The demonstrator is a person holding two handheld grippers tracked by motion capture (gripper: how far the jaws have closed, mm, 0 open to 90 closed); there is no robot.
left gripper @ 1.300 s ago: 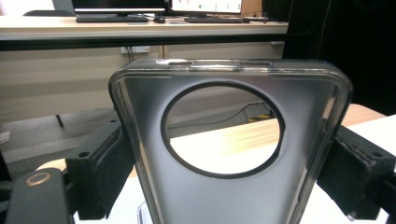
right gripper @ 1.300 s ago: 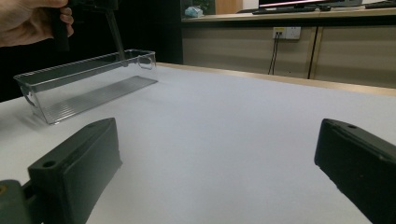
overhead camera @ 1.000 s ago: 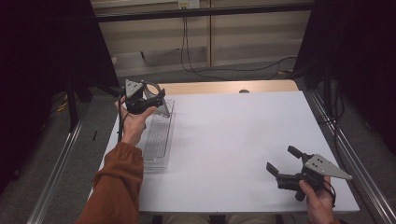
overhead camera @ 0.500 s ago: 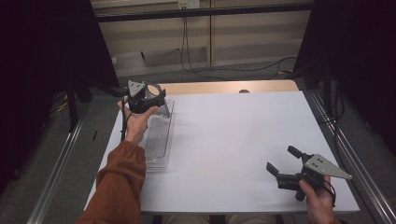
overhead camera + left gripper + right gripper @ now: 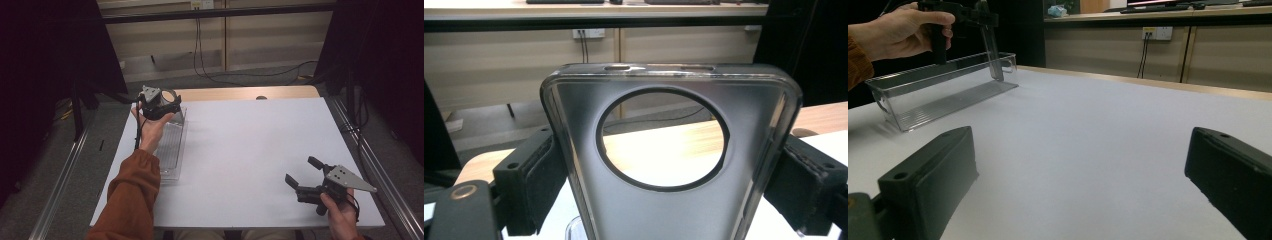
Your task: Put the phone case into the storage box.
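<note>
A smoky translucent phone case [image 5: 664, 215] with a big round camera hole stands upright between the jaws of my left gripper [image 5: 669, 195], which is shut on its two long edges. In the high view this left gripper [image 5: 167, 102] hovers over the far end of a clear plastic tray [image 5: 170, 150]. From the right gripper view the case [image 5: 990, 55] hangs down with its lower end inside the far end of the tray [image 5: 938, 95]. My right gripper [image 5: 301, 170] rests low at the table's near right, open, with nothing between its jaws [image 5: 1083, 170].
The white table top [image 5: 250, 140] has a wooden strip along its far edge. Metal rails run down both sides of the table. Cables hang on the wall behind. A person's orange sleeve [image 5: 132, 195] lies over the near end of the tray.
The left gripper, still shut on the case, has shifted slightly to the right over the tray's far end. The right gripper has stayed where it was.
</note>
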